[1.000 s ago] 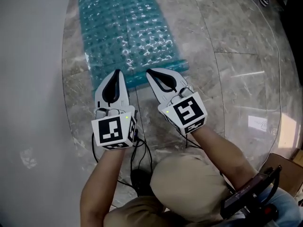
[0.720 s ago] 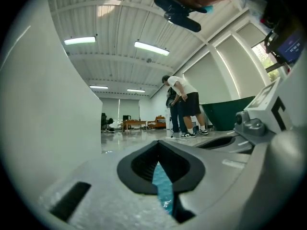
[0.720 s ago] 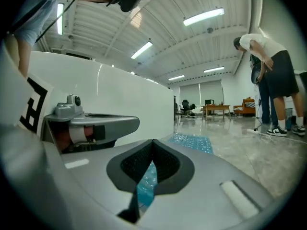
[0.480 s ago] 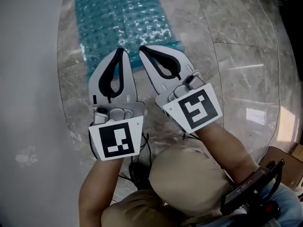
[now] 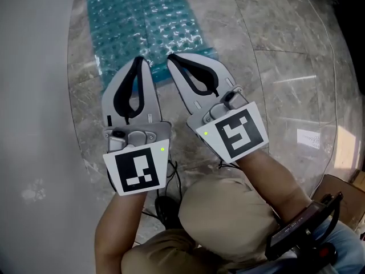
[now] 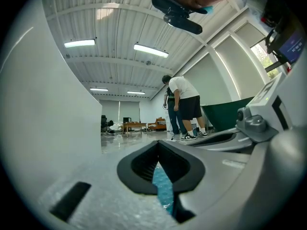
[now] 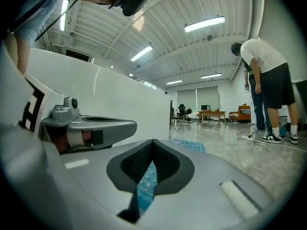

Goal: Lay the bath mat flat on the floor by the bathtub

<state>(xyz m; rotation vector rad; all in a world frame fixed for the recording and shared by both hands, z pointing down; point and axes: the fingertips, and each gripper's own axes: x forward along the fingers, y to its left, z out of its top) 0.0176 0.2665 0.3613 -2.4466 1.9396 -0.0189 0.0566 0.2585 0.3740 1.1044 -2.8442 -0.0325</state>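
At the far left the white bathtub wall is running up the head view. The bath mat is lying on the marble floor just beside it, stretching away from the person with its long side following the tub. The left tongs are hovering over the mat's near end, jaws pressed together and gripping nothing. In the left gripper view a sliver of teal is showing through the slit behind the tips, and that is the mat down on the floor, not something pinched. Just to their right the right tongs are doing the same: closed tight, empty, hanging above the near edge. The laying step is looking all but finished, with the mat spread out and neither pair of tongs on it. What is remaining, by my reading, is a check of the near right corner, which may be lifting a little. Any next move is calling for coming back down to press or tug that edge flat. The mat itself is looking translucent teal and glossy, covered in rows of small raised bubbles catching the light, and probably floppy rather than stiff.
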